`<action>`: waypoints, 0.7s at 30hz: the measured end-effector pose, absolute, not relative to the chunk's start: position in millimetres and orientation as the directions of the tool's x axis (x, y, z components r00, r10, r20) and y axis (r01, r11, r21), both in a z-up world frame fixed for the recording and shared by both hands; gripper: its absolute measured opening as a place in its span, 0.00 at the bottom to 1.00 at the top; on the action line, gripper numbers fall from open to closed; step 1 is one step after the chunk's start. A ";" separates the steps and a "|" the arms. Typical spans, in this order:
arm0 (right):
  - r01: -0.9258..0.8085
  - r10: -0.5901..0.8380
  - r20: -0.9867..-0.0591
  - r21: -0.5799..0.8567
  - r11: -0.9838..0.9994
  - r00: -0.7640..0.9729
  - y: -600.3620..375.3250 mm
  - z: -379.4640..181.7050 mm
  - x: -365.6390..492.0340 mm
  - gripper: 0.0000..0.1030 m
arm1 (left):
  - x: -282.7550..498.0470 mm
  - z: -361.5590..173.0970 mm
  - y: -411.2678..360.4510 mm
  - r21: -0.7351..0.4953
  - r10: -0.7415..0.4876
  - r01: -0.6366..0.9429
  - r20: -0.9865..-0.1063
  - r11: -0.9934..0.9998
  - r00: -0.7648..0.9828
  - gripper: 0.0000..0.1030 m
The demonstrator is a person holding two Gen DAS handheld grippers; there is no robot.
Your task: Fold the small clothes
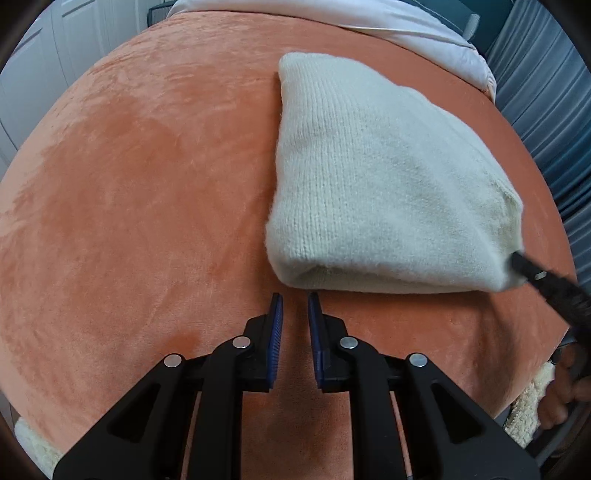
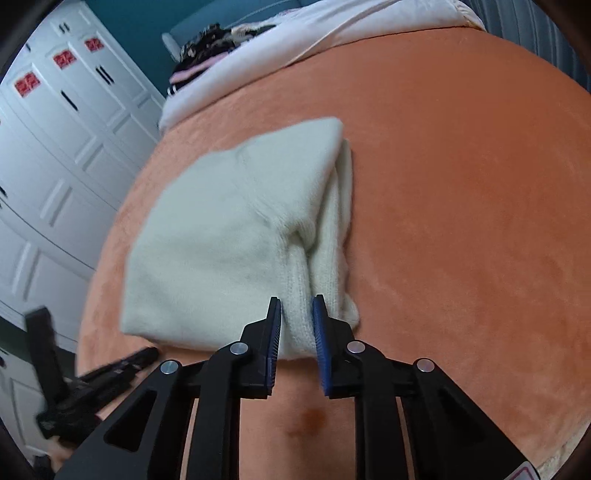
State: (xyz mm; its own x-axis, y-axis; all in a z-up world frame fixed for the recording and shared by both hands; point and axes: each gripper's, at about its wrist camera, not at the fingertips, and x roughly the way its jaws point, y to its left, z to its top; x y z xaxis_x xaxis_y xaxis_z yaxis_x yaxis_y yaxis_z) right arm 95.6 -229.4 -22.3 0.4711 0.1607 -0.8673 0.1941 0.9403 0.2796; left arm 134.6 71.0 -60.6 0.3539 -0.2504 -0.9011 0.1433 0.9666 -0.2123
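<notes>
place: home bedroom | we see an orange blanket [image 2: 461, 166] on a bed | white bedding [image 2: 332, 33] behind it | panelled wardrobe doors [image 2: 55, 147] left of it

The right gripper [image 1: 517, 264] shows in the left wrist view only as a dark tip at the folded sweater's [image 1: 380, 177] corner (its fingers hidden). The left gripper [image 2: 146, 356] is motion-blurred in the right view.

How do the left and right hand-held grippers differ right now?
The left hand-held gripper is empty over the orange blanket, just short of the cream knit; the right hand-held gripper pinches a corner of the knit. Both have black arms with blue pads.
</notes>
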 end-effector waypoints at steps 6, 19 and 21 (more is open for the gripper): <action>0.181 0.238 -0.849 0.358 0.916 0.471 -234.1 -4.3 100.7 0.29 | 134.4 -63.3 77.1 -0.207 -0.236 0.120 -0.905 0.971 0.355 0.13; 0.158 0.086 -0.881 0.178 0.971 0.465 -230.3 -29.8 122.6 0.08 | 143.5 -73.6 89.3 -0.209 -0.222 0.075 -0.913 0.975 0.343 0.13; 0.139 0.058 -0.887 0.136 0.981 0.458 -222.4 -21.8 125.1 0.09 | 143.6 -72.7 86.1 -0.192 -0.209 0.083 -0.915 0.978 0.344 0.13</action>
State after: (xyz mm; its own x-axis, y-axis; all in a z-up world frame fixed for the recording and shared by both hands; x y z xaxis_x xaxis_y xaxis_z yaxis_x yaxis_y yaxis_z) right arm 125.1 -222.4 -21.8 0.4579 0.0578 -0.8871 0.1387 0.9810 0.1355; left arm 143.6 86.1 -72.7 0.3444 -0.2086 -0.9154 0.0833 0.9779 -0.1915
